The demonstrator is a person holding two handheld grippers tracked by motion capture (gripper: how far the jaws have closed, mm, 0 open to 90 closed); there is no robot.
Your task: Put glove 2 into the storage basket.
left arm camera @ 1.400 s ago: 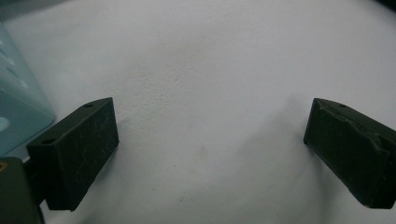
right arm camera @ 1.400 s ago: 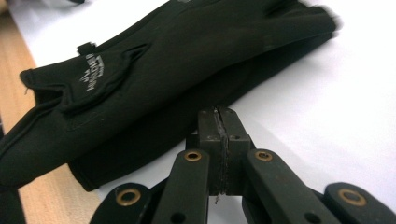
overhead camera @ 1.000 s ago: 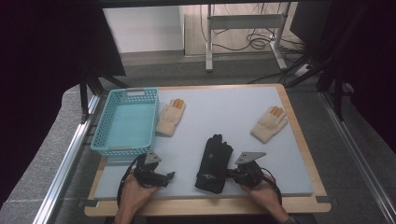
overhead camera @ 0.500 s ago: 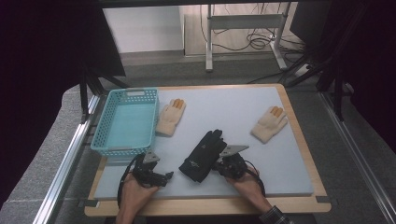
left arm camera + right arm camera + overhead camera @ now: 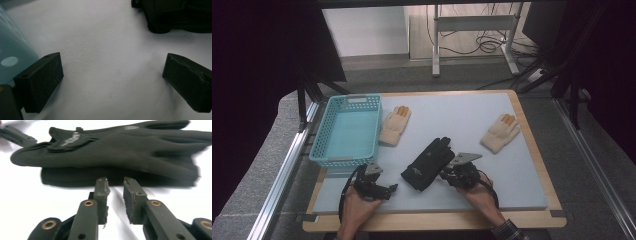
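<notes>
My left gripper (image 5: pixel 384 190): jaws wide apart over bare mat (image 5: pixel 472 125) | my right gripper (image 5: pixel 115 185): jaws nearly closed, nothing between them, tips just short of black glove (image 5: pixel 428 162) (lying mid-mat) | tan gloves (image 5: pixel 395 125) (image 5: pixel 500 132) farther back | basket (image 5: pixel 346 131) at left

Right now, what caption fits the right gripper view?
Right gripper nearly closed, just short of stacked black gloves.
</notes>
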